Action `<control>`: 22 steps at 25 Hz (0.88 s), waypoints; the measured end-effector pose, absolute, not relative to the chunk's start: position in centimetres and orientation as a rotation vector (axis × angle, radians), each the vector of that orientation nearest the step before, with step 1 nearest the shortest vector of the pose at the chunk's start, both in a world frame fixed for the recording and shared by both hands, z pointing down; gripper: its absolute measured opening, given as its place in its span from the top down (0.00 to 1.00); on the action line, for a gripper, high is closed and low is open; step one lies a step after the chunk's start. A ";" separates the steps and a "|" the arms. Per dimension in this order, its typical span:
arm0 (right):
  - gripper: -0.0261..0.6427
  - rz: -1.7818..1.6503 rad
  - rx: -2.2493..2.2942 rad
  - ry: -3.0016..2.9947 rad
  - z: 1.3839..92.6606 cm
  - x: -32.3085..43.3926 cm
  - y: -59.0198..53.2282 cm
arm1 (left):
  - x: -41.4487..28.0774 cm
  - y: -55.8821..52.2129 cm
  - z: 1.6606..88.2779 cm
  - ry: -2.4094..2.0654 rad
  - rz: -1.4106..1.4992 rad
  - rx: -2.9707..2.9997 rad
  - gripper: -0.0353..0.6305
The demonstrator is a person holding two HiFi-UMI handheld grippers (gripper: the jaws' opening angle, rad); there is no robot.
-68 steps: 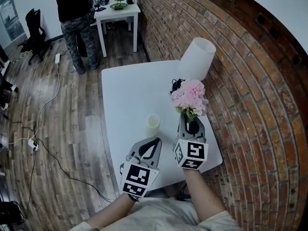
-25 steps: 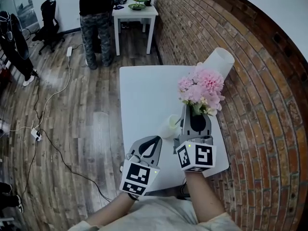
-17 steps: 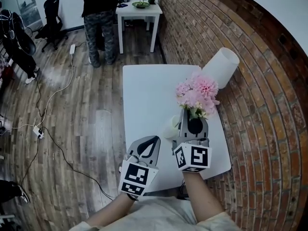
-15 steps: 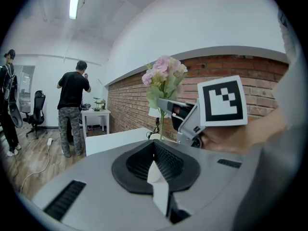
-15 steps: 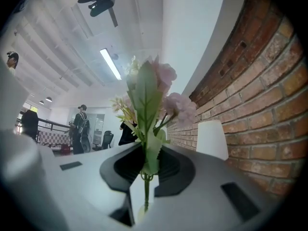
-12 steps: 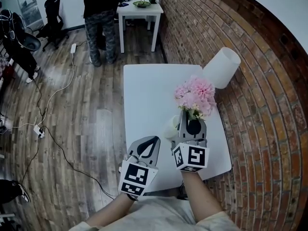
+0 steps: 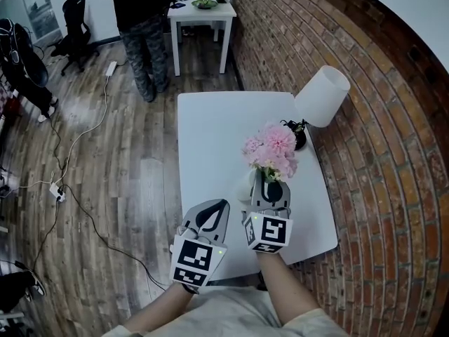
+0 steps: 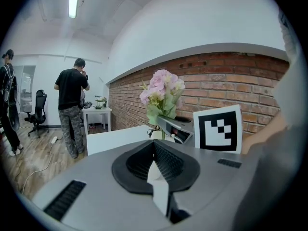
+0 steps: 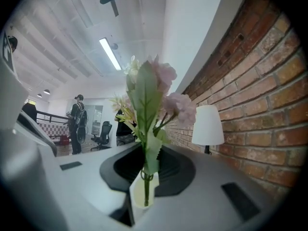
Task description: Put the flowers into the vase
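a: where are the flowers?

b: the pink flowers [image 7: 270, 149] stand upright in the right tool [image 7: 266, 177]. its jaws are pinched onto the green stem low down, with the blooms and leaves above them. the bunch is over the right half of the white counter [image 7: 210, 132].

a: and the vase?

b: the pale vase [image 7: 245, 183] stands on the counter right below the bunch, and in the head view the tool and the leaves cover most of it. in the right gripper view the lower end of the stem shows against the vase, between the jaws. i can't tell whether it is inside the mouth or just in front of it.

a: what about the other tool?

b: the left tool [image 7: 223, 203] hangs over the near part of the counter, just left of the right one. its jaws are closed together with nothing in them.

a: anything further out?

b: a white lamp [image 7: 321, 95] stands at the counter's far right, by the brick wall [image 7: 365, 160]. beyond the counter a person [image 7: 140, 20] stands on the wooden floor [image 7: 105, 188]. next to them is a second small counter [image 7: 200, 12] carrying green things too small to name.
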State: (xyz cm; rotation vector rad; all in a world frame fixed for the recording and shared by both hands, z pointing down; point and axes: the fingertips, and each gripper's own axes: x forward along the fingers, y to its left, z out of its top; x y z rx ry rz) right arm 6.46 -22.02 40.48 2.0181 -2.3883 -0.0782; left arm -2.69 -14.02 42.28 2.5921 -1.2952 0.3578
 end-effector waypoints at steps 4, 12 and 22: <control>0.87 -0.080 2.004 -2.371 41.6 6.4 -22.0 | -2.6 -14.1 42.3 -1.304 0.361 2.585 0.94; 0.85 -0.063 1.996 -2.342 43.0 6.4 -22.3 | -2.6 -14.4 42.4 -1.313 0.366 2.578 0.93; 0.78 -0.053 1.957 -2.314 44.3 6.1 -21.9 | -2.2 -14.4 42.6 -1.296 0.367 2.581 0.93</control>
